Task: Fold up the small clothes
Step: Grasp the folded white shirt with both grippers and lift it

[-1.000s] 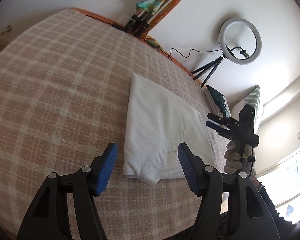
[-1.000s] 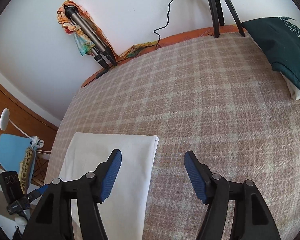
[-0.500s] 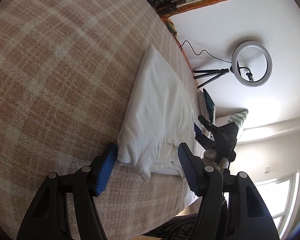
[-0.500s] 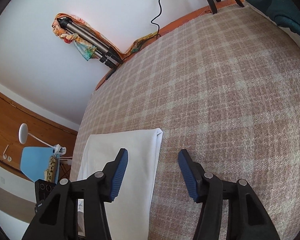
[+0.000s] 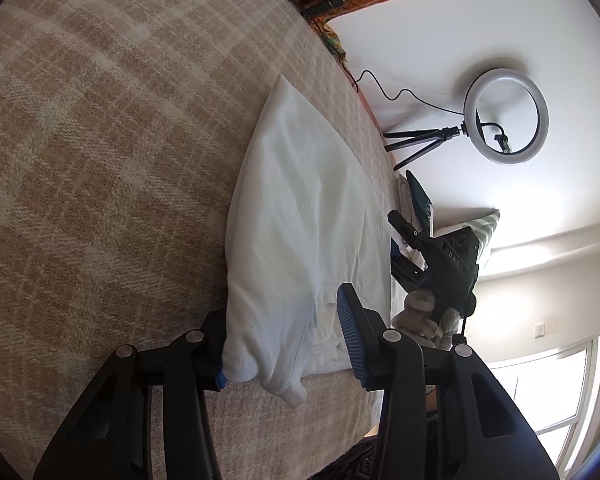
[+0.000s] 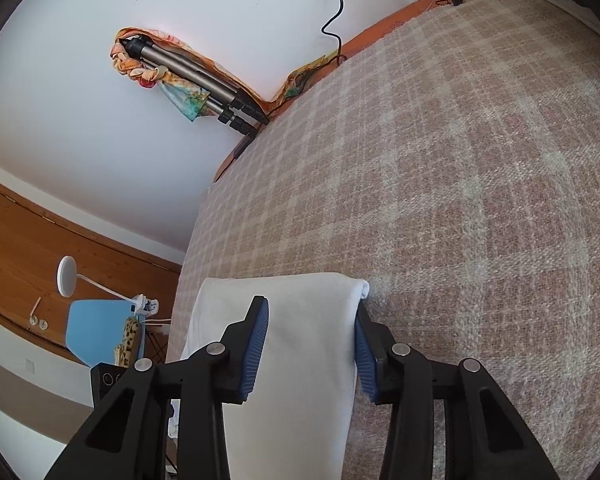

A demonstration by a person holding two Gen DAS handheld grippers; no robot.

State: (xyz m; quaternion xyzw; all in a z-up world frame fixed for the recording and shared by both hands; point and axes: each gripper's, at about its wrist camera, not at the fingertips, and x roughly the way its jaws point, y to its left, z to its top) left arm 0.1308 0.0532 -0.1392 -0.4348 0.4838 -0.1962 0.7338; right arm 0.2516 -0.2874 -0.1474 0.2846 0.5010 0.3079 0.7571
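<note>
Garment: a white folded garment (image 5: 300, 216), probably a small T-shirt, lies flat on the plaid bedspread (image 5: 100, 140) near the bed's near edge.
Left gripper (image 5: 284, 344): it straddles the near-left corner, where a hem and a sleeve-like flap hang toward the camera. Its jaws have just been closing; the left pad is tucked under the cloth's edge, the right pad stands clear above it, so nothing is pinched yet.
Right gripper (image 6: 308, 344): it straddles the opposite corner of the same garment (image 6: 300, 320). Its jaws have just been closing too; the cloth lies between the blue pads, though whether the right pad touches the fold I cannot tell.
Step in hand: taking both corners of one side before a fold.
How to do it well: close each pair fully on all the layers at the corner, not just the top one.
Matching: lift both corners together and level, so the edge stays straight.
Risk: the loose flap on the left may slip out and wrinkle the fold.
Surroundings: a ring light (image 5: 506, 116) stands by the far wall, well apart.
</note>
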